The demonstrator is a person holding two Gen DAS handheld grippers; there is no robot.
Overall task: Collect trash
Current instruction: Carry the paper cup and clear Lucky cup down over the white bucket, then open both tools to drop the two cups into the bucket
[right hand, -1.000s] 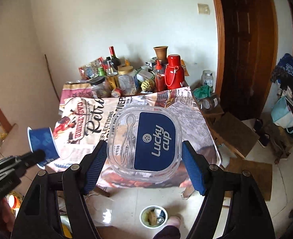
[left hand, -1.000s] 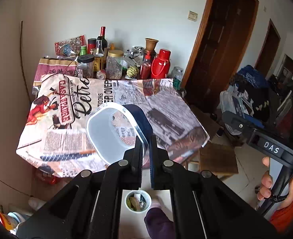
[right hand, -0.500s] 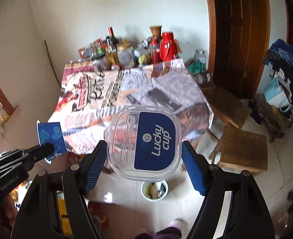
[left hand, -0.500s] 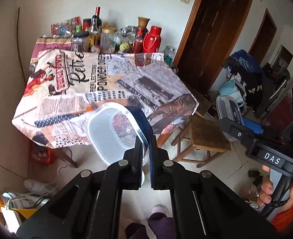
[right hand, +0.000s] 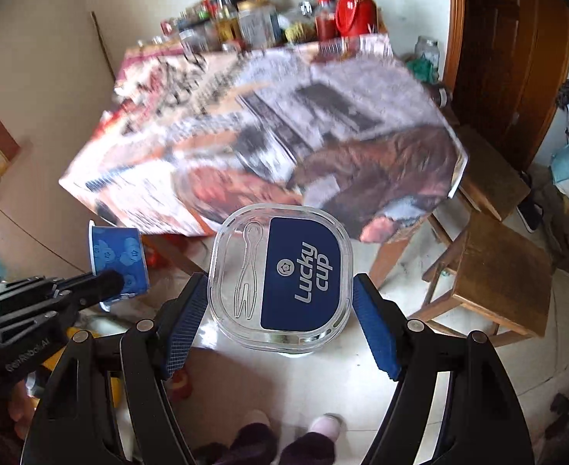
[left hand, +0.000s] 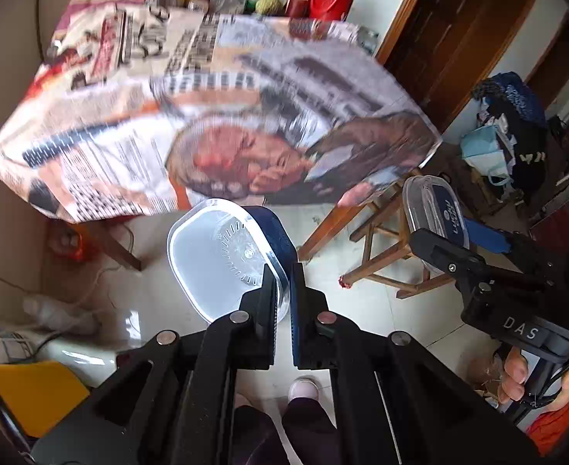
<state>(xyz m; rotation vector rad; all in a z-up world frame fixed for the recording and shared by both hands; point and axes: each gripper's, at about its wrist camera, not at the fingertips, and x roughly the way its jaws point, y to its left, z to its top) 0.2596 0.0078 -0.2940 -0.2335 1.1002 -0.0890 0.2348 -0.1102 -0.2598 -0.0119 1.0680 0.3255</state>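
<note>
The left claw (left hand: 280, 302) is pinching shut on the thin wall of an empty blue plastic cup (left hand: 230, 259), one finger inside the rim and one outside, so the cup is hanging off the fingertips with its mouth turned toward the left wrist camera. The right claw (right hand: 280, 310) is standing wide and gripping a clear lid (right hand: 280, 275) by its two long edges, the blue pads pressing on either side; the lid's blue "Lucky cup" label is facing the right wrist camera, and its long axis is running away from the claw, along the fingers.

Both pieces of trash are hanging in the air over the tiled floor (right hand: 400, 325), in front of the near edge of the tabletop (left hand: 222, 116) with its newspaper-print cloth, and clear of the wooden stool (right hand: 497, 271) on the right. The person's slippered feet (right hand: 323, 426) are showing at the bottom of both views.

The relation that matters next is where the waste bin is lying, and that is the awkward part (no bin is plainly visible; a small pale sliver is peeking out just below the lid, too hidden to name). My guess is that the drop point is sitting on the floor beneath the lid, which would put the right claw nearer it than the left.
</note>
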